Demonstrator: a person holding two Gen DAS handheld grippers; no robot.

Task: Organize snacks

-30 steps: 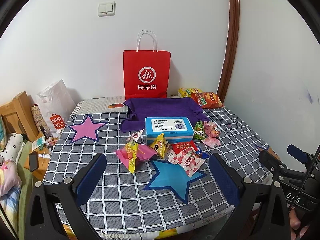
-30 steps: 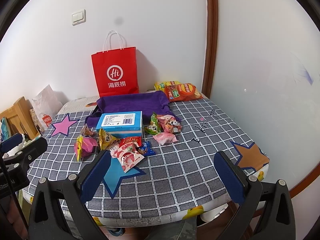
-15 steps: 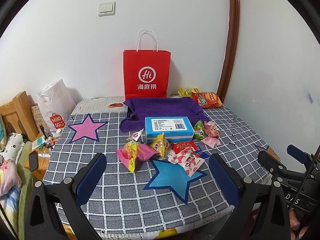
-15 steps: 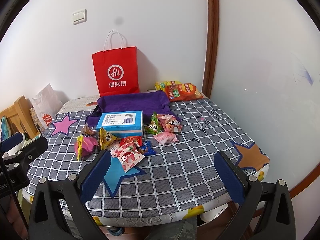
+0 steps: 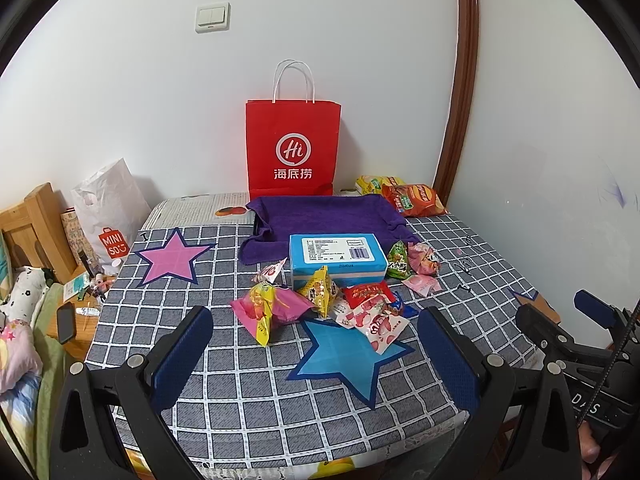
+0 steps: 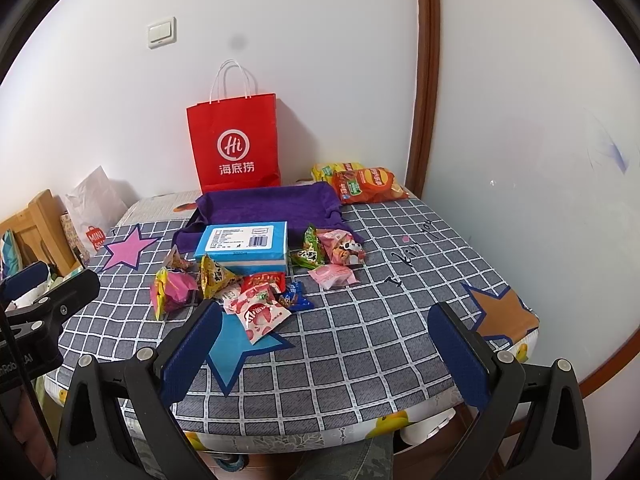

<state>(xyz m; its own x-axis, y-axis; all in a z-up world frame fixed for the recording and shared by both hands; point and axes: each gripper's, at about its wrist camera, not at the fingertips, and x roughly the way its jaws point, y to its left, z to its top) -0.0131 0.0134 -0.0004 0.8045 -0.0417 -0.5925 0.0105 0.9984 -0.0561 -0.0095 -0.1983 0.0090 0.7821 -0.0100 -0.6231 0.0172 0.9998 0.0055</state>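
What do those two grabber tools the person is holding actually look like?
Each is a black plastic frame with silver screws and two long fingers faced in textured dark blue padding. The right gripper carries white lettering and a thin black cable; the left gripper looks alike.

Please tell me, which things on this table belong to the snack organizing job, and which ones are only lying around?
Belong to the job:
- loose small snack packets
- orange chip bag at the far edge
- purple cloth-lined tray, probably the container
- blue rectangular box, possibly
- left hand-held gripper and right hand-held gripper, both open

Just lying about:
- red paper shopping bag
- white plastic bag
- star-shaped stickers on the checked tablecloth
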